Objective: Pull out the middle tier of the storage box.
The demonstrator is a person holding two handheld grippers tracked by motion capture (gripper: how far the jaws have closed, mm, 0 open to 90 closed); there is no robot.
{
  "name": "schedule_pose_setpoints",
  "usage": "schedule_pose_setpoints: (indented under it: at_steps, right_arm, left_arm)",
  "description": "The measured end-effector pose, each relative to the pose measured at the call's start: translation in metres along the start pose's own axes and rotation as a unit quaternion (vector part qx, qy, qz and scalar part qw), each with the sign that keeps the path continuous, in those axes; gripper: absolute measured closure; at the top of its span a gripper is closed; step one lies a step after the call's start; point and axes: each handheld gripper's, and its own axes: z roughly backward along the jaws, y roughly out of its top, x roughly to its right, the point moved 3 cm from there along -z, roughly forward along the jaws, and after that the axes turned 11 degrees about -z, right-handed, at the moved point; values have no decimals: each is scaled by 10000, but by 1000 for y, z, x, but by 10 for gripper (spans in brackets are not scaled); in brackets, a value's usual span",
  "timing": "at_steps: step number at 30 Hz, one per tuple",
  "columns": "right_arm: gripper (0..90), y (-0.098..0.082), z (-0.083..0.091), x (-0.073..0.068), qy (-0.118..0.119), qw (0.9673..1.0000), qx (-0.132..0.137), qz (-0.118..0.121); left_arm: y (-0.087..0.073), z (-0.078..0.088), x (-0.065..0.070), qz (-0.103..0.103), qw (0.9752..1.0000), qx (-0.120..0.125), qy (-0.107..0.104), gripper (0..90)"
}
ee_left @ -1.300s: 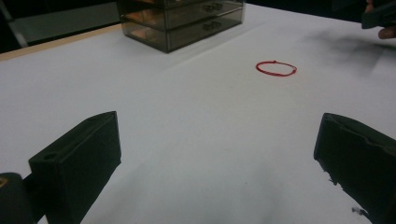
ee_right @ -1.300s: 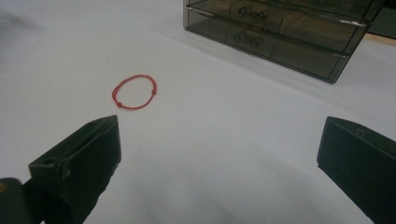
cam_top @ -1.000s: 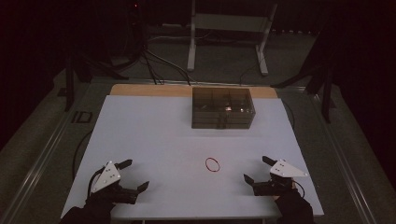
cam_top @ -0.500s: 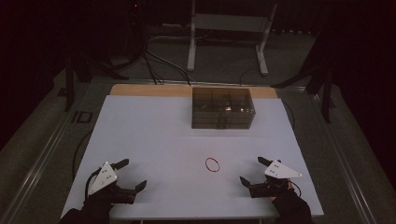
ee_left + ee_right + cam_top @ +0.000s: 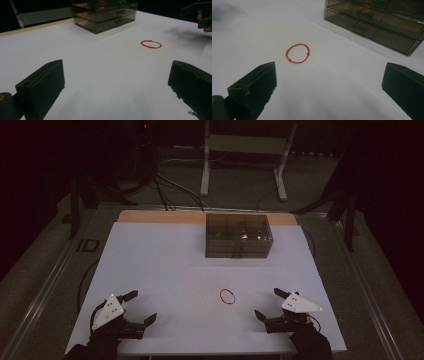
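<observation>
Red cord loop (image 5: 227, 296) lies untouched on white table (image 5: 165, 265); left gripper (image 5: 140, 309) and right gripper (image 5: 268, 303) gape wide, empty.

Beyond my work: a smoky drawer box on the white surface

A dark, see-through drawer box (image 5: 239, 236) stood at the far middle of my white surface (image 5: 160, 265), its stacked drawers shut. Behind it ran a wooden edge strip (image 5: 160, 216); farther back, a pale metal stand (image 5: 245, 155) and cables (image 5: 165, 185) lay on the floor.
</observation>
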Motion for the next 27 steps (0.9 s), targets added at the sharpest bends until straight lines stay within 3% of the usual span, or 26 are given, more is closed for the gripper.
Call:
schedule_pose_setpoints:
  at_steps: [13,27]
  right_arm:
    - [3,7,6,-13,16,9999,93,128]
    - [3,21,13,-16,-42,9993,222,306]
  left_arm:
    - [0,-1,1,-32,10000,-2,-48,22]
    - [0,-2,1,-32,10000,-8,-38,22]
